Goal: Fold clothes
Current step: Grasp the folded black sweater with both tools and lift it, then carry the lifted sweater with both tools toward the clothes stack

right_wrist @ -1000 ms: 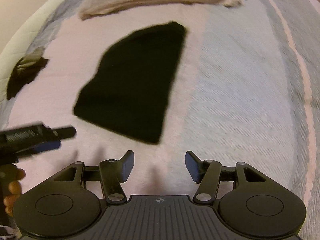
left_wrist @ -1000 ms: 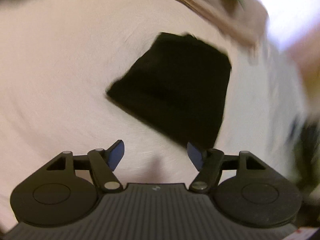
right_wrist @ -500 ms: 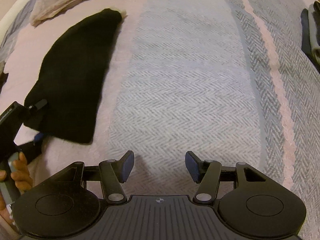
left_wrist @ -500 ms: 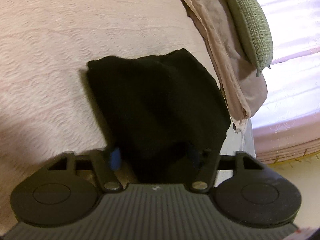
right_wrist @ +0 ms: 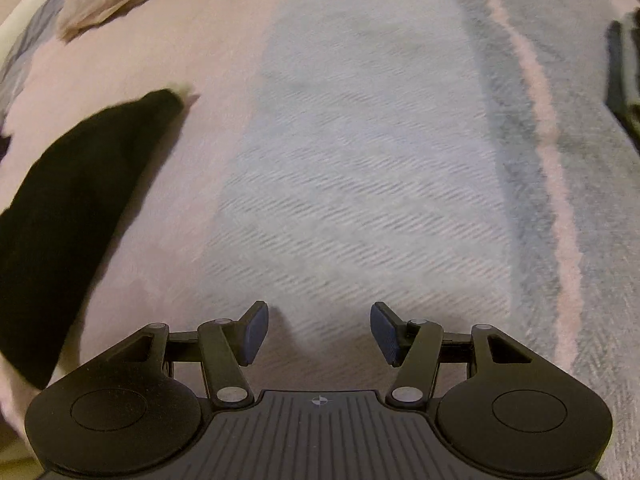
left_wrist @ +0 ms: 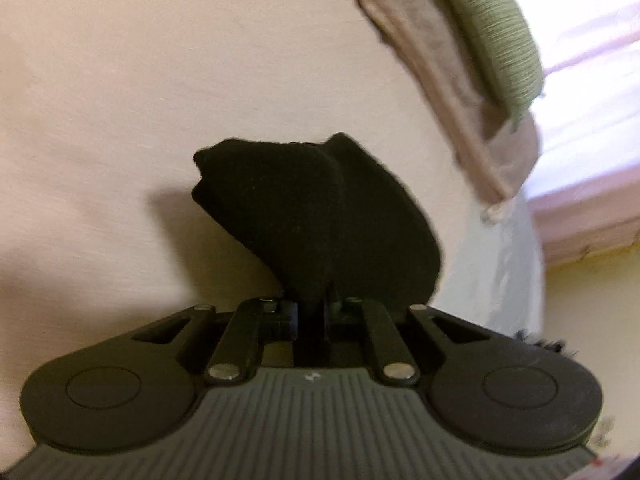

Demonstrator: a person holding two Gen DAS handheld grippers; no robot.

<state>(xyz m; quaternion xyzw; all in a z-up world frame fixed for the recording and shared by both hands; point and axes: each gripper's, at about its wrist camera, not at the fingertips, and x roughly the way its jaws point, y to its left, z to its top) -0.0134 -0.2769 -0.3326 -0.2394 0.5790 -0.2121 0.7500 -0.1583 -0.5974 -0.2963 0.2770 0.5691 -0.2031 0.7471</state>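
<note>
- Ahead of the left gripper the pale pink bed cover runs wide and bare to the left of the jaws and beyond them.
- To the right of the left jaws the bed ends at an edge; a strip of yellowish floor shows past it, so there is little room on that side.
- Up and to the right of the left jaws lies a folded beige cloth with a green cushion resting on it, both near the bed's edge.
- The left jaws are closing, nearly together, with a bunched edge of the black garment pinched between them; the pads are hidden by the fabric.
- The black garment rises from the left jaws in a gathered hump, its far part still lying on the pink cover just beyond them.
- In the right wrist view the black garment lies left of the right gripper, well apart from its jaws, reaching to the frame's left edge.
- Ahead of the right jaws the striped blanket in grey-blue with a thin pink line is bare and flat, giving free room forward and to the right.
- A dark folded item sits far to the right of the right jaws at the frame's edge; what it is I cannot tell.
- The right jaws stand wide apart with nothing between them, only blanket showing in the gap.
</note>
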